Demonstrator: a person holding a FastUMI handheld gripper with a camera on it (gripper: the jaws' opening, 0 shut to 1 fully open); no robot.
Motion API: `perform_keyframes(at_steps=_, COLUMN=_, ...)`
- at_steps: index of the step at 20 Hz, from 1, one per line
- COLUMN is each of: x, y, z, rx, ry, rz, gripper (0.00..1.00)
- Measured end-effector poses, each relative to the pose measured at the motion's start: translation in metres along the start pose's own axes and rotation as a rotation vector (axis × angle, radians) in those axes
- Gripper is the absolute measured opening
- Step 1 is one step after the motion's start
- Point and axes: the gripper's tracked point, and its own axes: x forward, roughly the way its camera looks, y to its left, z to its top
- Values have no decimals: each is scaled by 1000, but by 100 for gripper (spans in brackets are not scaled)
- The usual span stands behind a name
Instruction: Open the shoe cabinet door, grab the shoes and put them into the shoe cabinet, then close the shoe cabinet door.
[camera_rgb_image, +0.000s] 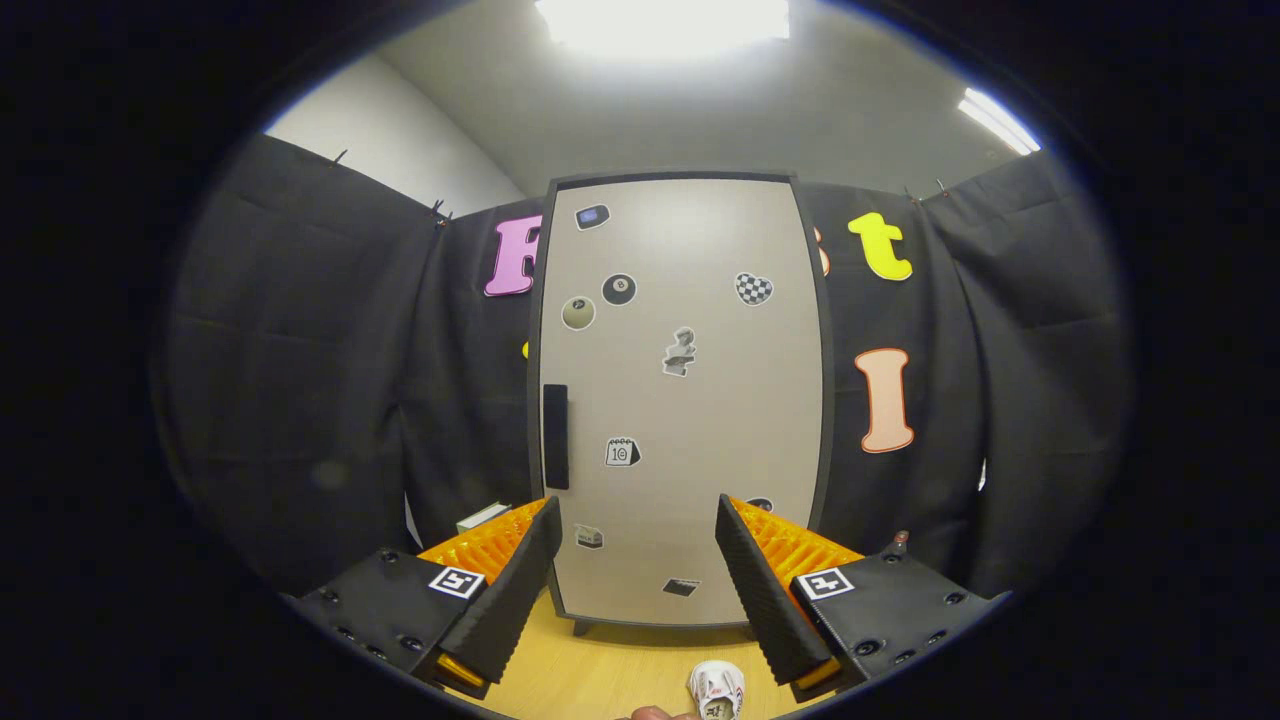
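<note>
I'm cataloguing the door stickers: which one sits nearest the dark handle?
The calendar sticker, just beside the handle on the cabinet door; the others sit farther off. The gripper fingers are open.

The cabinet door (690, 400) stands shut across the centre, blocking entry. The gripper (634, 530) fingers are spread apart, with bare floor (610, 670) between them, near a small shoe (717, 690) at the lower centre.

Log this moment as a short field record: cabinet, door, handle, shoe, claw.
cabinet: shoe cabinet stands upright on the wooden surface, ahead of the claw
door: shut, stickers on its front
handle: dark vertical handle at the door's left edge
shoe: small white shoe on the wooden surface, between the fingers, in front of the cabinet
claw: claw open, holding nothing, pointed at the door
</note>
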Motion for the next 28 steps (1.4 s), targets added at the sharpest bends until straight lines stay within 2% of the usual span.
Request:
perform_keyframes(at_steps=6, x=18, y=13, z=-11, rx=60, ry=55, rz=4, gripper=97)
perform_keyframes(at_steps=15, x=73, y=35, z=5, rx=10, ry=67, rz=-13, gripper=97)
perform_keyframes(at_steps=18, x=97, y=59, z=20, rx=6, ry=44, rz=43, gripper=97)
perform_keyframes(at_steps=20, x=117, y=69, z=27, rx=-25, ry=30, rz=50, gripper=97)
perform_keyframes(at_steps=23, x=152, y=93, z=20, rx=-17, ry=48, rz=80, gripper=98)
perform_keyframes(at_steps=28, x=204, y=93, z=0, rx=-16, ry=90, rz=15, gripper=97)
